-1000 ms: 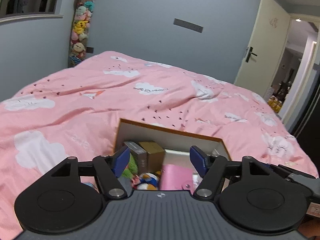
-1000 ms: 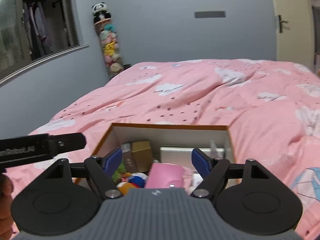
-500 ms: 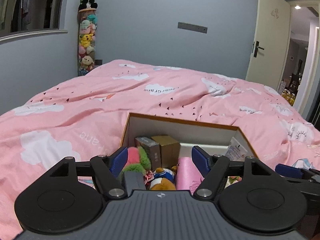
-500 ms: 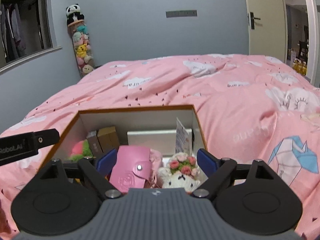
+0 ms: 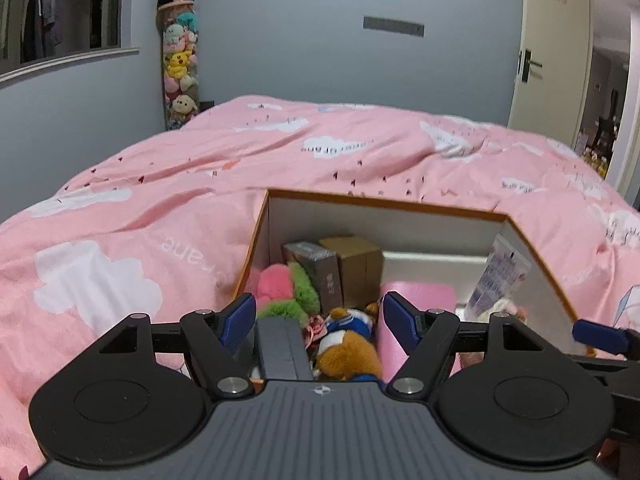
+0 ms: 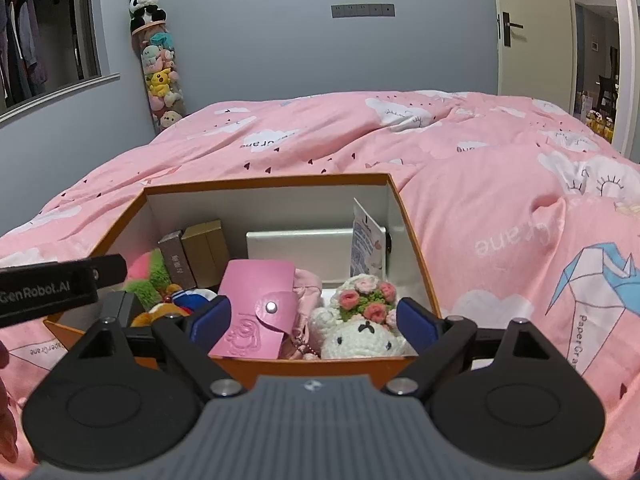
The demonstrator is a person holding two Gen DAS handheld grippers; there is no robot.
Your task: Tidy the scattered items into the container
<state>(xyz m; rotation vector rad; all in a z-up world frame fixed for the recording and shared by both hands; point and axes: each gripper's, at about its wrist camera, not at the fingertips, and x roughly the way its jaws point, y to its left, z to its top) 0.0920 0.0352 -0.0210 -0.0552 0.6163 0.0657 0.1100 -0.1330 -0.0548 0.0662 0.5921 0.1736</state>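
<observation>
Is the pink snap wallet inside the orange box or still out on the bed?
Inside. The pink wallet leans among the toys within the orange box, beside the white crocheted bunny, its snap flap fastened.

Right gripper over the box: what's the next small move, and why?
Probably lift the right gripper clear. Its jaws have just been opening and hold nothing; the pink wallet and crocheted bunny already lie inside the orange box, and no loose item shows on the bedspread.
</observation>
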